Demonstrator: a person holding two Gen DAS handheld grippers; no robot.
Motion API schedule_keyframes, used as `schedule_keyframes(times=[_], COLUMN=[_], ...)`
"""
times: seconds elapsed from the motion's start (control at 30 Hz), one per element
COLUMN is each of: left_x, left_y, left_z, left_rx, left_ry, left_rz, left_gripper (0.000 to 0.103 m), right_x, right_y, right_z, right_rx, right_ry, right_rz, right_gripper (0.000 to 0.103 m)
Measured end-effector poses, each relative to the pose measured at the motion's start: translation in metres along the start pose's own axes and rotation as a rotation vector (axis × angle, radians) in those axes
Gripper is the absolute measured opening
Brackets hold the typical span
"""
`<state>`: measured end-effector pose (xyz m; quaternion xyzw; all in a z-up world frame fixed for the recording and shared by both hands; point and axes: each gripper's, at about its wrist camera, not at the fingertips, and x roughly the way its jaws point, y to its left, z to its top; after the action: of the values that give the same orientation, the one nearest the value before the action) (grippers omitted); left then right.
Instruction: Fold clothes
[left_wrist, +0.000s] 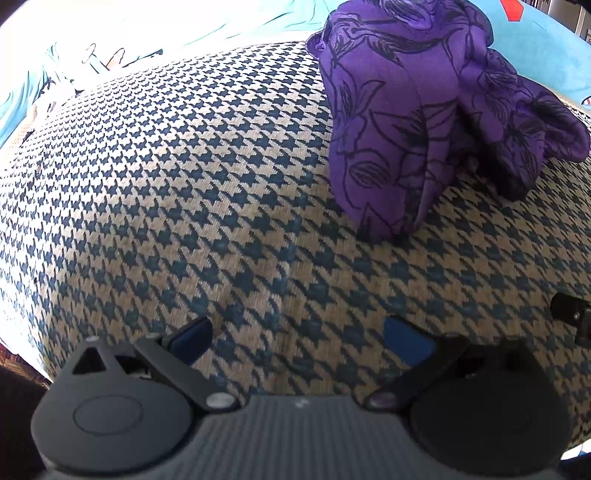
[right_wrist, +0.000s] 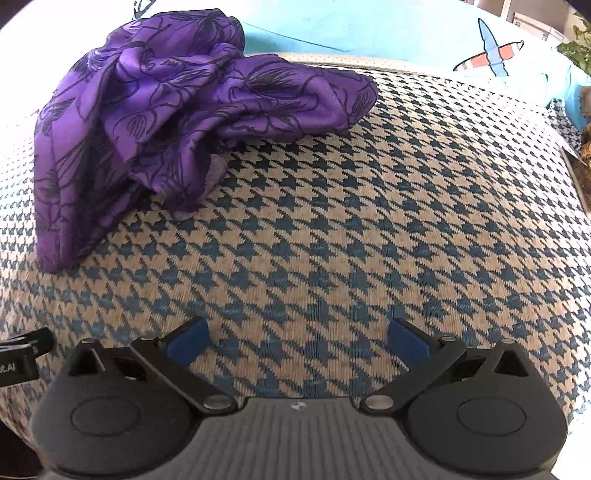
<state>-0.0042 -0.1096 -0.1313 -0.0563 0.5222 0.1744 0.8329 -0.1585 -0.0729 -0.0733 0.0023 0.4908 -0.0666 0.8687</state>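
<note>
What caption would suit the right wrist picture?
Open right hand-held gripper hovers over a houndstooth cover, facing a crumpled purple floral garment.

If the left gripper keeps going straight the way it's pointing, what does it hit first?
Probably the houndstooth cloth covering the surface: the open left gripper looks down onto bare pattern. The crumpled purple garment lies ahead to the right, seemingly off that line, though depth is unclear.

A houndstooth cover (right_wrist: 369, 229) in dark blue and tan spreads across the whole surface. Behind it lies a turquoise sheet (right_wrist: 388, 33) printed with cartoon figures, washed out by strong daylight at upper left. A leafy plant (right_wrist: 578, 51) shows at far right.
</note>
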Motion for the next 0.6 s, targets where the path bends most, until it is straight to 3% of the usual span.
schedule_keyframes(times=[0.2,0.3,0.47,0.6], left_x=[-0.018,-0.021,-0.035,-0.046], left_y=[-0.007,-0.018,-0.04,-0.059], left_z=[-0.03,-0.039,-0.049,-0.054], left_rx=[-0.029,-0.038,-0.035,-0.036], left_ry=[0.015,0.016,-0.011,-0.036], left_rz=[0.01,0.019,0.045,0.066], left_gripper=[0.103,0.103,0.103,0.103], right_x=[-0.059,-0.085,-0.108,-0.108], right_y=[-0.011,-0.011,0.001,-0.01], right_z=[-0.081,-0.106,-0.118,-0.119], right_rx=[-0.004,-0.004,-0.036,-0.006], right_ry=[0.015,0.015,0.003,0.016], right_rz=[0.027,0.035,0.134,0.154], right_gripper=[0.103,0.103,0.103,0.103])
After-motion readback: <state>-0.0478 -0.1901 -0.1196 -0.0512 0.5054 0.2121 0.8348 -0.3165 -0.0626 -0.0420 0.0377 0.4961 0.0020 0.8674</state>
